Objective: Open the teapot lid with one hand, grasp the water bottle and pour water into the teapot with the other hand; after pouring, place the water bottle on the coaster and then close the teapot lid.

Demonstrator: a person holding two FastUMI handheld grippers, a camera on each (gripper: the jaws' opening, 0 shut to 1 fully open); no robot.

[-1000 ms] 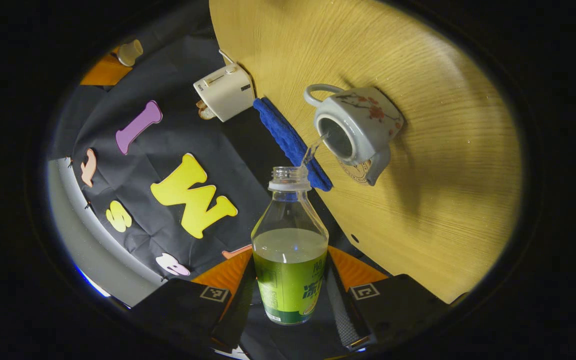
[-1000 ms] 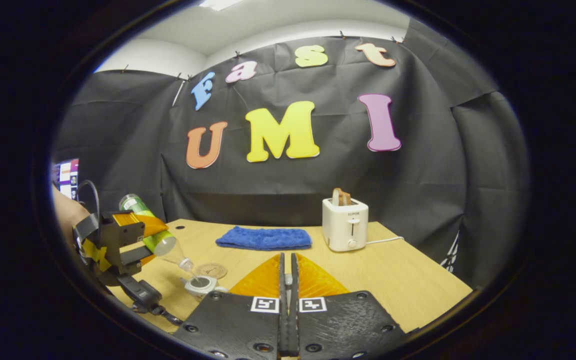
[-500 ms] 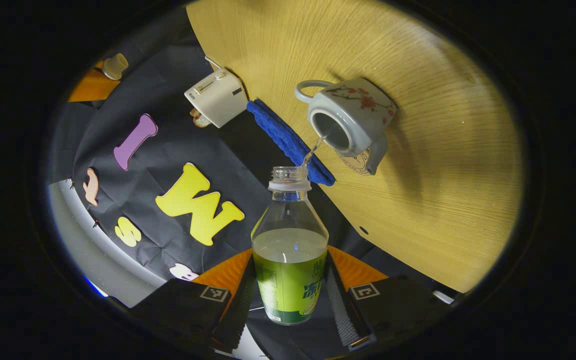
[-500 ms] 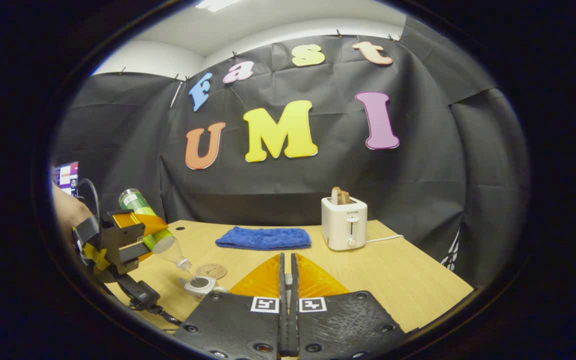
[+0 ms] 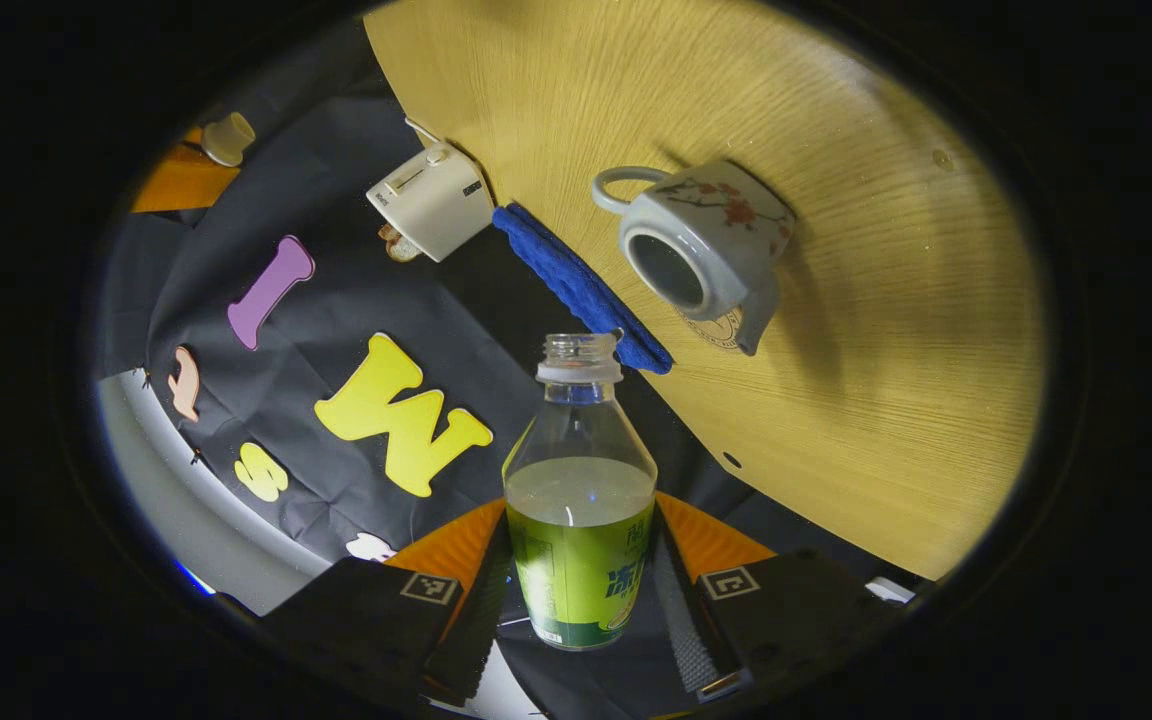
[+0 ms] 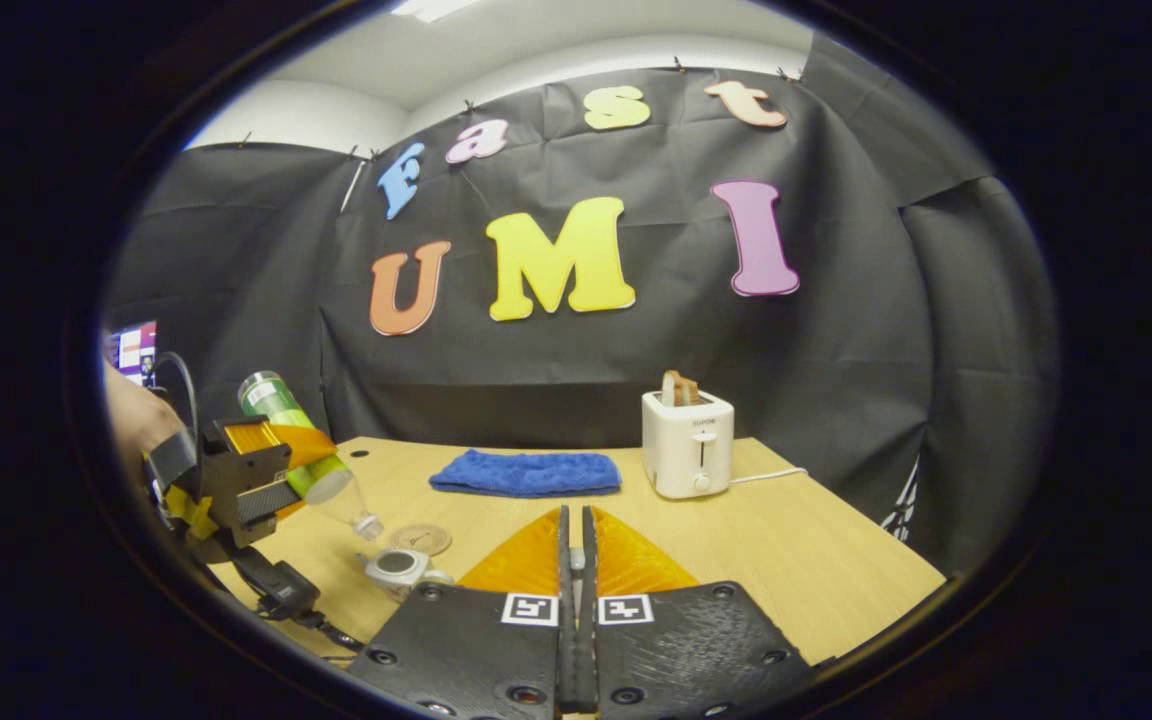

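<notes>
1. The green label on my clear plastic water bottle (image 5: 580,520) carries blue and white print, but it is too small and curved to read. The white toaster (image 6: 687,443) has a short dark word on its front that I cannot make out either.
2. The round cork coaster (image 6: 420,539) has a printed emblem; in the left gripper view the teapot covers most of it. The teapot's spout is partly cut off behind my right gripper's body in the right gripper view.
3. My left gripper (image 5: 581,590) is clamped on the labelled lower half of the bottle, one finger pressing each side. The bottle is tilted neck-down above the wooden table (image 6: 816,560), its uncapped mouth just above and beside the open grey ceramic teapot with red blossoms (image 5: 706,250).
4. My right gripper (image 6: 573,600) has its fingers drawn together, only a thin slit between them. The left gripper view shows its tips far off pinching the small pale teapot lid (image 5: 219,138).
5. The blue folded towel (image 6: 526,472) lies behind the coaster, left of the toaster.
</notes>
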